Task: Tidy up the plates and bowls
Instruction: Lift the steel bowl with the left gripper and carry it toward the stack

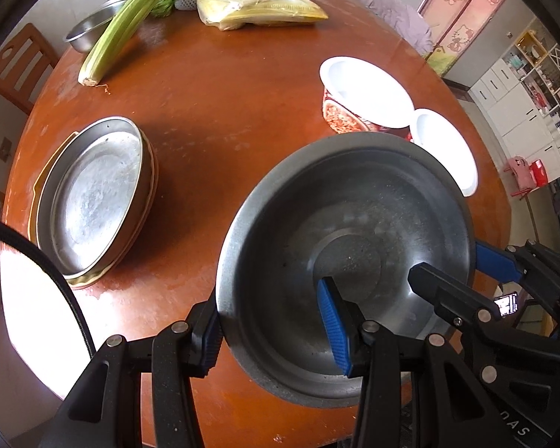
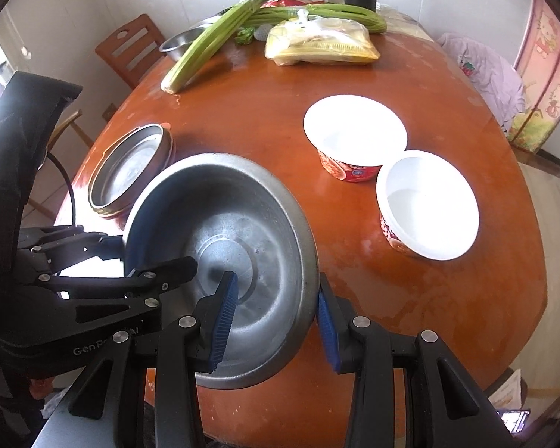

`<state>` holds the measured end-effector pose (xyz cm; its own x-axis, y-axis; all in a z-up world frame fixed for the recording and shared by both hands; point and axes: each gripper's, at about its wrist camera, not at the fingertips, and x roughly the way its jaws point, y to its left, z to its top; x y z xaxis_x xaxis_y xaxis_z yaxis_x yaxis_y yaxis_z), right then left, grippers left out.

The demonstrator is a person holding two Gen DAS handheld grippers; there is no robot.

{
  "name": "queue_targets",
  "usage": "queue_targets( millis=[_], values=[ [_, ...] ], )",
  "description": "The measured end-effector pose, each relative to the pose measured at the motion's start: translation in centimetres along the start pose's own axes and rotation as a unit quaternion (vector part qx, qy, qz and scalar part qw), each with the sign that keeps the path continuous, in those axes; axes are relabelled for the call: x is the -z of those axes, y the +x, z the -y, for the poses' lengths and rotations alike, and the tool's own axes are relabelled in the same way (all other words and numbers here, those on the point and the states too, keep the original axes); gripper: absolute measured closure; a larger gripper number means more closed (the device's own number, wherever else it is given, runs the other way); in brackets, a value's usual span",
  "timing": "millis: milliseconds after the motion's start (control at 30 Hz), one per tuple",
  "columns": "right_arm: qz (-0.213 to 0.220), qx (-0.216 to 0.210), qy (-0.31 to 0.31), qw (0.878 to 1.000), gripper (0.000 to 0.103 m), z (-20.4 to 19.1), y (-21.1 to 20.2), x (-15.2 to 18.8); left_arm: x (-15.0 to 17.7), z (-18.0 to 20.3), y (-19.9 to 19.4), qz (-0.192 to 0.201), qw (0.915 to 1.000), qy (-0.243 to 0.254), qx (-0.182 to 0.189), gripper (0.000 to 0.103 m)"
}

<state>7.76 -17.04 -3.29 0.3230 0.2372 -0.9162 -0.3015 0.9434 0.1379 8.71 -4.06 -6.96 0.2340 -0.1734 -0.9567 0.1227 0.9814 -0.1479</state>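
The steel bowl (image 1: 354,231) is gripped at opposite rims by left tongs (image 1: 272,332) and right tongs (image 2: 276,317), above the tabletop (image 1: 224,112).

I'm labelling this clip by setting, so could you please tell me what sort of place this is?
Most likely a home dining room: a round wooden dining table with a wooden chair beside it, celery stalks on top, and a cartoon-cat sliding door behind.

Two near, downward views; shared table (image 1: 212,112)

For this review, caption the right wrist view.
Both grippers clamp a round steel basin's rim above the orange-brown table.
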Motion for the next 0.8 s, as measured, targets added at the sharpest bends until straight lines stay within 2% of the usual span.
queue_targets(
  millis=[800],
  values=[
    [-0.054, -0.014, 0.029, 0.998, 0.059, 2.4, 4.9, -0.4, -0.6, 0.5, 4.3, -0.045, 0.9989, 0.011, -0.007, 0.056]
  ],
)
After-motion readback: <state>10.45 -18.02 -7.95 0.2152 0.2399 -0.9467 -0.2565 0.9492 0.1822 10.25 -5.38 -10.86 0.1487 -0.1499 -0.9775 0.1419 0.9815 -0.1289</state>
